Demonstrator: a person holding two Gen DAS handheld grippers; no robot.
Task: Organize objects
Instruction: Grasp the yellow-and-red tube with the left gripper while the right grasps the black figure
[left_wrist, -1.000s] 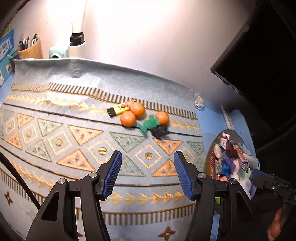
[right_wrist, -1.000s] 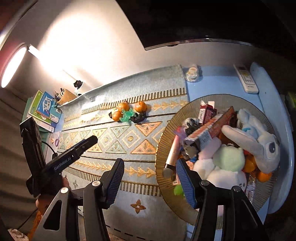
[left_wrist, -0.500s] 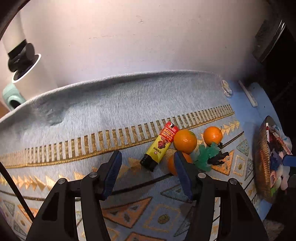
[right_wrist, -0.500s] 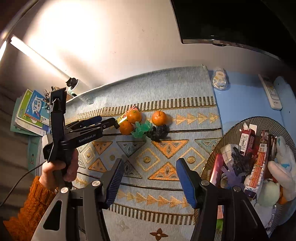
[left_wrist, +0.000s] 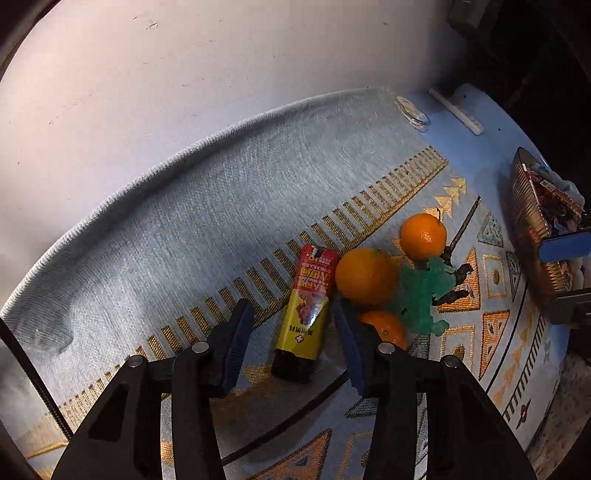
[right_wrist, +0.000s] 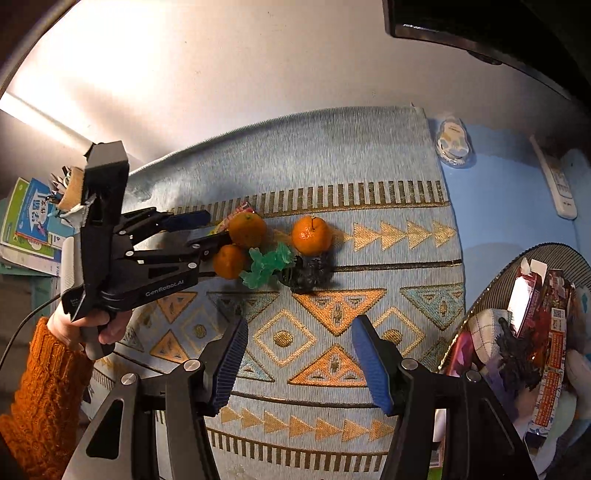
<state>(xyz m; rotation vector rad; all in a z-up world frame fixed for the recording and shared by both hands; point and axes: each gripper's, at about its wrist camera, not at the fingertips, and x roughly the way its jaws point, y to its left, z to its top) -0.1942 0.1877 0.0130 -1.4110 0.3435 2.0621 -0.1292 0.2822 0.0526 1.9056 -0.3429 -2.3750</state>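
Yellow-and-red tube (left_wrist: 309, 310) with a black cap is laid flat on the patterned blue mat (left_wrist: 207, 229), framed between the spread fingers of the left gripper (left_wrist: 291, 332), neither pad seen touching it. 3 oranges (left_wrist: 366, 275) are grouped just beside it, with a green toy (left_wrist: 424, 295) and a dark toy (right_wrist: 310, 271) adjoining. The right gripper (right_wrist: 295, 360) is held open above bare mat. A woven basket (right_wrist: 480, 306) of assorted items is placed at the mat's right.
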